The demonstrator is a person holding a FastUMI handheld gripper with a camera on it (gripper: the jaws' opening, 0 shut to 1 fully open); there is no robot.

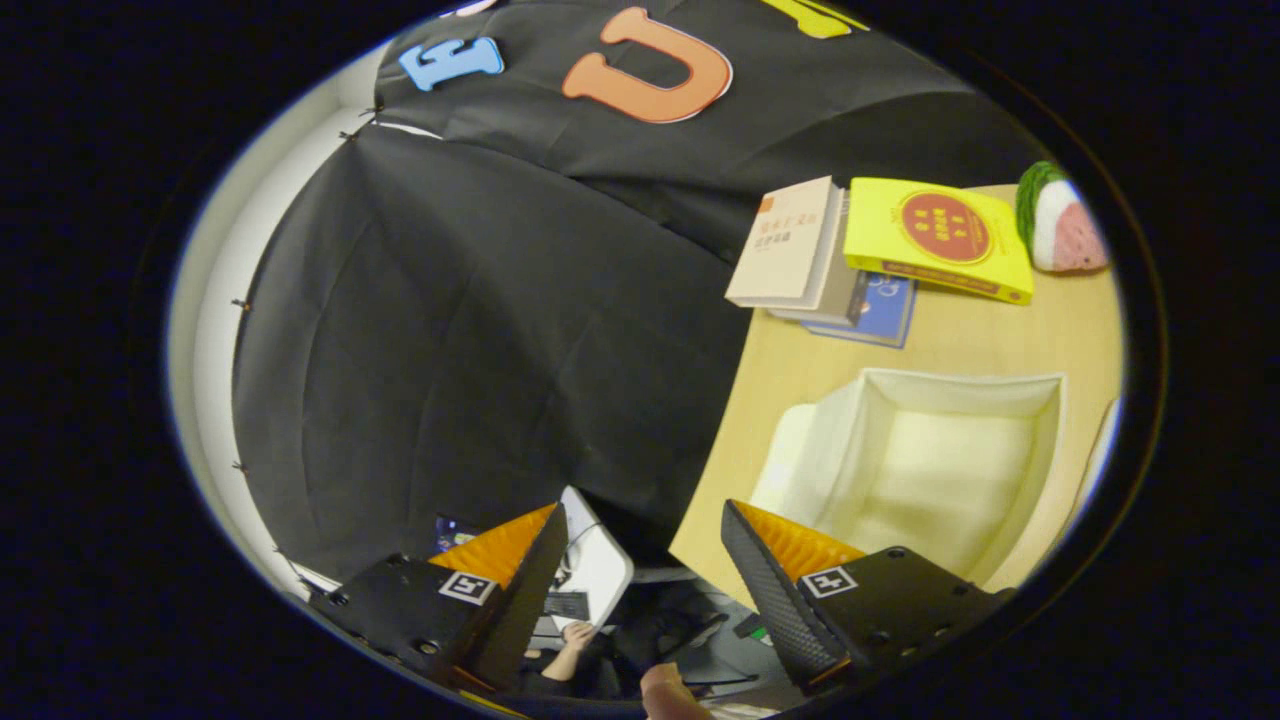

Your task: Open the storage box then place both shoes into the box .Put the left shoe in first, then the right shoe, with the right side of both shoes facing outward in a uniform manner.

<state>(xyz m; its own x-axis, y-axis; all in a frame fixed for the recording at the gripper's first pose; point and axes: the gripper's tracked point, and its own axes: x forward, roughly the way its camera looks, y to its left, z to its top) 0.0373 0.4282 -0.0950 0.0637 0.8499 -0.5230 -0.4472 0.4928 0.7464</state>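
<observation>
A white storage box [930,460] stands open on the wooden table [790,370], its inside bare as far as I can see. It lies just ahead of and beside the right-hand finger. My gripper [645,535] is open, with nothing between its fingers, and hangs off the table's edge, tilted, looking across the box and down past the table. One finger [520,570] is over the dark cloth side, the other over the table's near corner.
A stack of books [800,255] and a yellow book [940,240] lie beyond the box. A watermelon-slice toy [1060,220] sits past them. Below the fingers are a person's hand [575,640], a keyboard and a desk. Black cloth covers the booth wall.
</observation>
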